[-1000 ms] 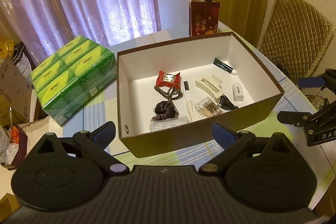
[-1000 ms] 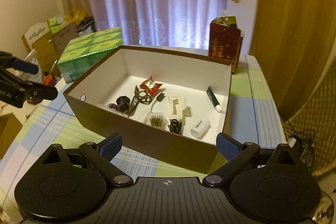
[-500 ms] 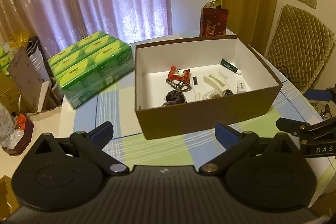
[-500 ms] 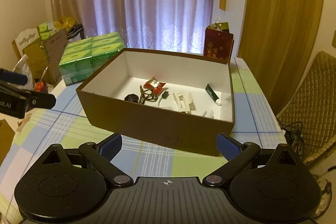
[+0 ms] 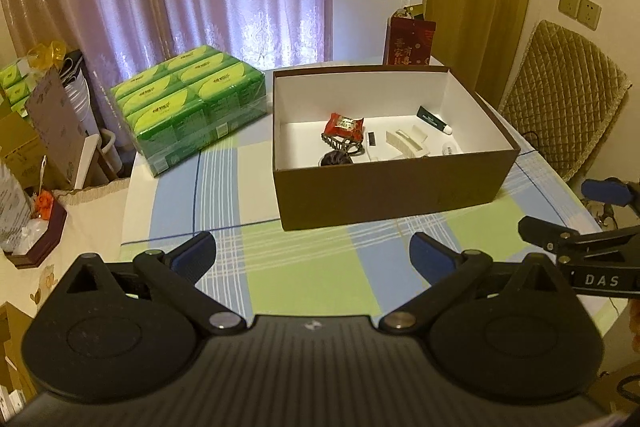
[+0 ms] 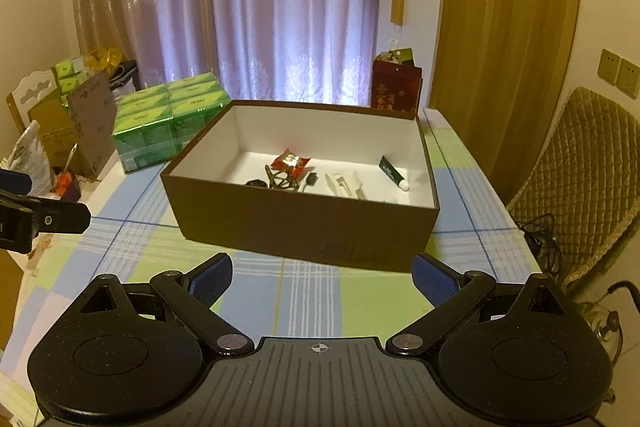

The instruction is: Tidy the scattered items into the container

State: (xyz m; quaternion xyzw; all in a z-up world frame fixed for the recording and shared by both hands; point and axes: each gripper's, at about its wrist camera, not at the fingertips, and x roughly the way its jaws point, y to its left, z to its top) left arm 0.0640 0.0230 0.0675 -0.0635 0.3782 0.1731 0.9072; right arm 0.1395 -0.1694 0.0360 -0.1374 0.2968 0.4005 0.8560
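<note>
Here, two claws, both spread wide and empty: left claw (image 5: 313,253) and right claw (image 6: 322,275) hover over the tabletop (image 5: 312,283) just in front of the box (image 5: 392,195). The right claw's tip shows at the right edge of the left view, the left claw's tip at the left edge of the right view.

One brown box with white inside, open top, standing on the tabletop. Inside it, on the floor of the box: one red snack packet (image 5: 344,125) toward the back left, one bronze hair claw clip (image 5: 342,143) just in front of the packet, one dark scrunchie (image 5: 335,159) by the near wall, one small black item (image 5: 371,139) right of the clip, one cream clip (image 5: 406,143) mid-box, one dark tube with white cap (image 5: 434,119) at the back right, one small white bottle (image 5: 449,149), partly hidden by the near wall.

Left of the box: one green wrapped tissue pack (image 5: 188,107), six green packs showing on top. Behind the box: one red gift bag (image 5: 410,43).

The tabletop has a checked cloth, blue, green, white. Purple curtains (image 6: 280,7) behind, a gold drape and a quilted chair (image 5: 560,99) right of the box, cardboard clutter far left.
</note>
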